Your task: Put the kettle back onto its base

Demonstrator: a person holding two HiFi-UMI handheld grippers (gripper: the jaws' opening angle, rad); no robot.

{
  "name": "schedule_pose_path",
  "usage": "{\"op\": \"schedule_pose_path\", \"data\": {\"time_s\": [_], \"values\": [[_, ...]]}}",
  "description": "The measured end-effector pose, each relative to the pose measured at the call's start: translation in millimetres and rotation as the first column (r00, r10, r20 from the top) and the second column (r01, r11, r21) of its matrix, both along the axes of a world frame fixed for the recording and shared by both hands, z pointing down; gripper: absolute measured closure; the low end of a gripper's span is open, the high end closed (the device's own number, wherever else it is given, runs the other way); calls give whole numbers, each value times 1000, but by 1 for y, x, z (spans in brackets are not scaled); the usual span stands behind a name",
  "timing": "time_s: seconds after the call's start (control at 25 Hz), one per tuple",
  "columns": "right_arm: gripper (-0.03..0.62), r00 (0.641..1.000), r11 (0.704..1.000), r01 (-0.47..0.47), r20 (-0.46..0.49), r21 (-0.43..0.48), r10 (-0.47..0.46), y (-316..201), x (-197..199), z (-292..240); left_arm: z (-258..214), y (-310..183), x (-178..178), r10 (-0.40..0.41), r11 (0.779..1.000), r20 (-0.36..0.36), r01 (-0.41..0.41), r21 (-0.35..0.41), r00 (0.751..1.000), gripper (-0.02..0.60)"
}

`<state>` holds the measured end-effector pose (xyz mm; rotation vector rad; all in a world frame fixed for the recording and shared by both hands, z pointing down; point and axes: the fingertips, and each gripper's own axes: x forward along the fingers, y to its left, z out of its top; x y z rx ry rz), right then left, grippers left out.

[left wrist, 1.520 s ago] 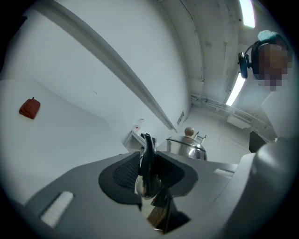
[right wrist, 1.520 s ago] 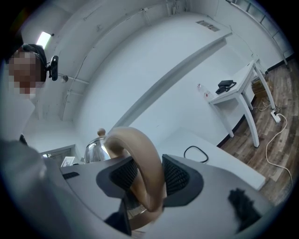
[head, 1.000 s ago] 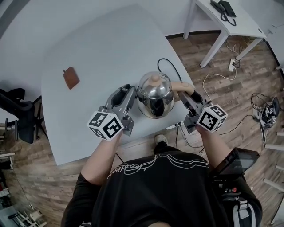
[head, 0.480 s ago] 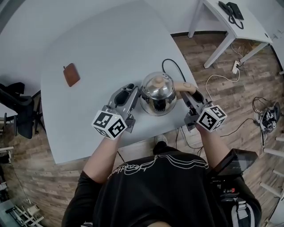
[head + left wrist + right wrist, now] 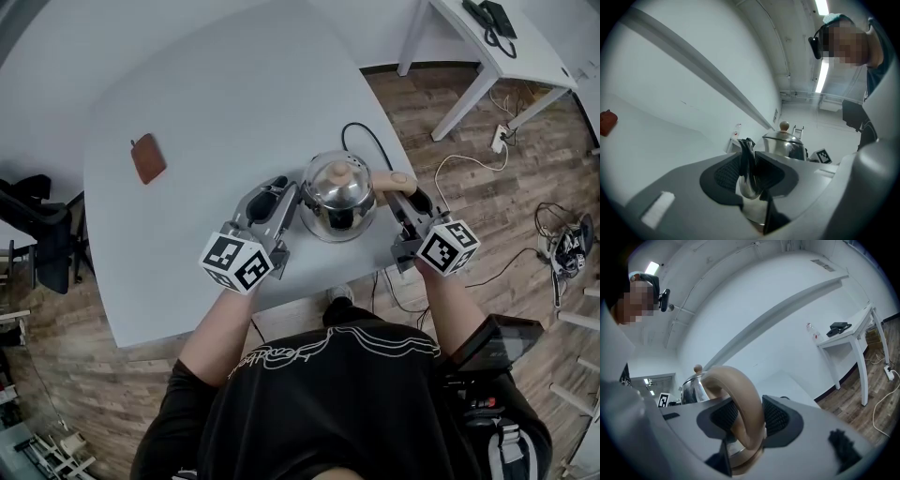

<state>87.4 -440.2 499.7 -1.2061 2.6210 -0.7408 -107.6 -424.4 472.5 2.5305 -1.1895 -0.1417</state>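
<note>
While both grippers engage it, the steel kettle (image 5: 337, 195) is at the near right corner of the pale desk (image 5: 216, 103), directly in front of the person. Its lid is on, with a light knob (image 5: 339, 171) on top, so what it contains cannot be seen. The head view does not show whether it rests on a base.

Left gripper (image 5: 292, 201): its jaws are at a narrow setting and clamp the curved metal spout (image 5: 746, 161). The kettle body is just beyond its tips.

Right gripper (image 5: 401, 195): its jaws are set wide and the ribbed pads grip the thick tan handle (image 5: 743, 399) from both sides. The kettle body lies past the handle.

The two grippers point inward from opposite sides, with the kettle between them.

A black cord (image 5: 361, 137) loops over the desk behind the kettle. A small brown pouch (image 5: 147, 159) lies well apart to the left. A white side table (image 5: 487, 52) stands on the wood floor at upper right.
</note>
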Motion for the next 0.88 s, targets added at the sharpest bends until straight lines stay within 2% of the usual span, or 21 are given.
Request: {"op": "schedule_pose_path", "data": {"time_s": [0.2, 0.6, 0.88], "values": [[431, 1000, 1000, 8, 8, 9, -8, 0, -1, 0, 0, 0, 0, 3, 1000, -12, -3, -6, 1000, 483], [431, 999, 999, 41, -33, 25, -40, 4, 0, 7, 5, 5, 2, -1, 1000, -36, 0, -27, 999, 492], [430, 994, 996, 87, -72, 20, -85, 4, -3, 6, 6, 3, -2, -20, 999, -34, 18, -40, 999, 469]]}}
